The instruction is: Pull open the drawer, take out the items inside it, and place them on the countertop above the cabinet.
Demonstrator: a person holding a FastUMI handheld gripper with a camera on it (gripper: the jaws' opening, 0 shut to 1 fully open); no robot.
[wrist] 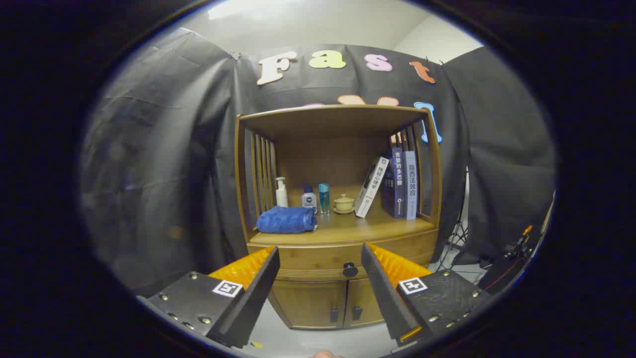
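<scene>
Claw (320, 258) spread, empty, short of the cabinet. Drawer (343, 256) shut below the worktop (357, 229); its small round knob (350, 269), likely rigid and slippery, is the grip point.

Warm honey-brown wood on the cabinet (338, 233), black knob (350, 269) on its drawer (318, 261), deep blue towel (287, 220) at nine o'clock from the cream lidded cup (343, 204), navy books (400, 181) at three.
</scene>
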